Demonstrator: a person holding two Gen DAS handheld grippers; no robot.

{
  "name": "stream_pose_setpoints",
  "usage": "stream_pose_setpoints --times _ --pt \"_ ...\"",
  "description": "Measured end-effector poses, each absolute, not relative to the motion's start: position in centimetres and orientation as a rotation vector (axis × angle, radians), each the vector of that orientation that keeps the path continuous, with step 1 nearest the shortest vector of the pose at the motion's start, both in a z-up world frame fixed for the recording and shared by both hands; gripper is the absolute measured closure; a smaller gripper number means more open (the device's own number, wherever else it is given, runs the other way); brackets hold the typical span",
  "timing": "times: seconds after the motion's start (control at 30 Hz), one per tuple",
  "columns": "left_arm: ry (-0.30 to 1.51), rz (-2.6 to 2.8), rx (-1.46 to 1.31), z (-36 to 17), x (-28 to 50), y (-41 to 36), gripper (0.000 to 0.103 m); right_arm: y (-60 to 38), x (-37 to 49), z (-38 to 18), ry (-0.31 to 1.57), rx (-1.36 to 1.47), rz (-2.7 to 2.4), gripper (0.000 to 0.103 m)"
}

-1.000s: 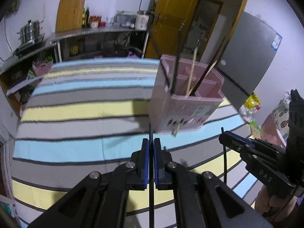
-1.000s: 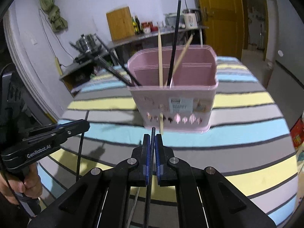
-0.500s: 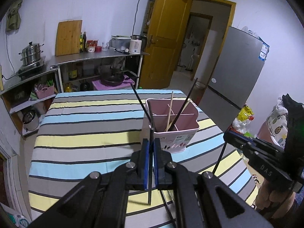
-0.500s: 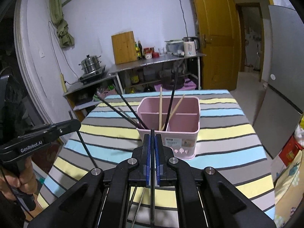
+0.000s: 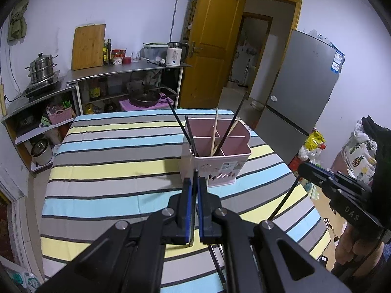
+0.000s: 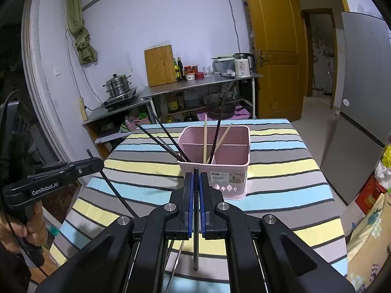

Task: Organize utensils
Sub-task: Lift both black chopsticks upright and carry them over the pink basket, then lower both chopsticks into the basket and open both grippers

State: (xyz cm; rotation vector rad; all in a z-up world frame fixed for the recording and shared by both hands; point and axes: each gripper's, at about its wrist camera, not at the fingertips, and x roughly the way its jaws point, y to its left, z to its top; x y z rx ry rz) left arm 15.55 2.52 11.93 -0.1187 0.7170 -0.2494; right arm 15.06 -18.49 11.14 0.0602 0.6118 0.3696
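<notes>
While both grippers pinch thin black chopsticks near the table's front edge, each camera catches something the other misses.

Left wrist view only: the right gripper [image 5: 301, 167] enters from the right side, its closed tips clamping a black chopstick [image 5: 283, 201] that slants down and leftward from them; a grey fridge [image 5: 303, 85] fills the wall behind.

Right wrist view only: the left gripper [image 6: 95, 163] enters from the left, a hand [image 6: 24, 229] around its handle; its chopstick [image 6: 114, 190] pokes up a little above the tips and runs down and rightward over the striped tablecloth [image 6: 281, 171]. A green cloth [image 6: 81, 34] hangs on the wall.

Left gripper, own view [image 5: 194, 183]: blue pads pressed together on a dark chopstick [image 5: 194, 178], whose end shows just above the tips; long axis runs along the fingers, toward the basket.

Right gripper, own view [image 6: 196, 178]: pads pinching a dark chopstick [image 6: 195, 219], its top just above the tips, the rest running straight back toward the camera.

Pink basket [image 6: 227, 168]: upright on the tablecloth, just beyond both sets of fingers, divided into compartments.

Basket contents: black chopsticks [image 6: 166, 141] lean out over the left rim; two pale wooden chopsticks [image 6: 205, 139] and one black one stand nearly upright near the middle divider.
</notes>
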Motion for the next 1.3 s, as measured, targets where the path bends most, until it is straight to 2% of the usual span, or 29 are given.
stream_pose_setpoints --times 0.57,1.03,1.3 --pt "0.711 -0.295 -0.155 14.4 16.3 1.9 0.098 -20.2 16.2 12.8 0.575 0.084 0.357 0.099" --pt "0.627 -0.325 -0.199 19.5 20.2 1.2 0.098 -20.3 20.0 18.0 0.464 0.086 0.34 0.099" --pt "0.604 -0.309 -0.229 20.7 22.7 1.9 0.098 -19.4 22.3 20.1 0.414 0.097 0.339 0.099"
